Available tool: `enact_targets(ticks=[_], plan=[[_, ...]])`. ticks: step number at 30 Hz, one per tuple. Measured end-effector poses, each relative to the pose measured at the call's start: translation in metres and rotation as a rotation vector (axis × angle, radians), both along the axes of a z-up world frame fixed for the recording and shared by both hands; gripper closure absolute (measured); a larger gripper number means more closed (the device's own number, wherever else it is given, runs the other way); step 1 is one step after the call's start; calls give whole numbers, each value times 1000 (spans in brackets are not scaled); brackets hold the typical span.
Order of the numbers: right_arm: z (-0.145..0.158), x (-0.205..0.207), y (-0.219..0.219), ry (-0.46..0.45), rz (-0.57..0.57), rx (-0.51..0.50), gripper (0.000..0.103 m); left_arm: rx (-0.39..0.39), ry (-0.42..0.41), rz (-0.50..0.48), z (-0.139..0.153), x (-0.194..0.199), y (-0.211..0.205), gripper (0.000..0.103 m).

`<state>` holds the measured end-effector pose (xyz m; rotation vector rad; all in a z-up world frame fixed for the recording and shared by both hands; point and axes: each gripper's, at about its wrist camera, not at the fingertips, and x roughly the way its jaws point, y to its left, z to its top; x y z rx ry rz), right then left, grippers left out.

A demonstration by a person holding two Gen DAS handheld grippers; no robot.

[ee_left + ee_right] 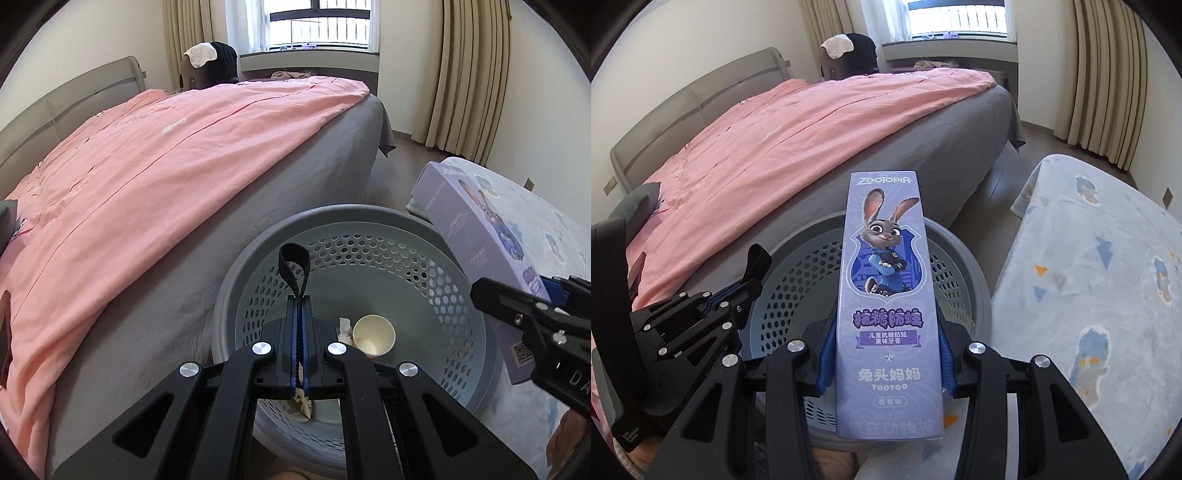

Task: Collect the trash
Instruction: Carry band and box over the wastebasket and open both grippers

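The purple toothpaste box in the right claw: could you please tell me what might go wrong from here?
1. The toothpaste box is long; dropped flat, it might bridge the perforated bin's rim instead of falling in.
2. The left claw, shut on a black strap over the bin, might get bumped.

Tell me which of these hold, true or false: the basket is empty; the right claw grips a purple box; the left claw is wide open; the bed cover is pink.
1. The basket is empty. False: a paper cup lies inside.
2. The right gripper grips a purple box. True.
3. The left gripper is wide open. False: it is shut on a black strap.
4. The bed cover is pink. True.
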<state>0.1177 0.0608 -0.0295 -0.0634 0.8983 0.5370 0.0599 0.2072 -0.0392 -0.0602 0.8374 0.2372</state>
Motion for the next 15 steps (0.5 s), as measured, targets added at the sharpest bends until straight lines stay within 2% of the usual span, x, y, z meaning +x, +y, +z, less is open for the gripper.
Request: enact_targets(ticks=[7,9,11,12,13,15], plan=[[-18,12,2,44,13,-12,60,1,-3,6,-4,8,0,100],[-19,13,3,44,15,-10,60,-1,2,11,-6,10,1,96],[-19,14,3,40,19,-8,58,-3,6,20,-6,10,2,81],[-19,14,3,37,22,-7,56,-3,2,24,-6,10,3,68],[-19,13,2,32,20,-7,50,-3,-6,26,-5,9,4,62],[-18,12,1,23,10,-7,48,2,-14,25,-3,8,4,60]])
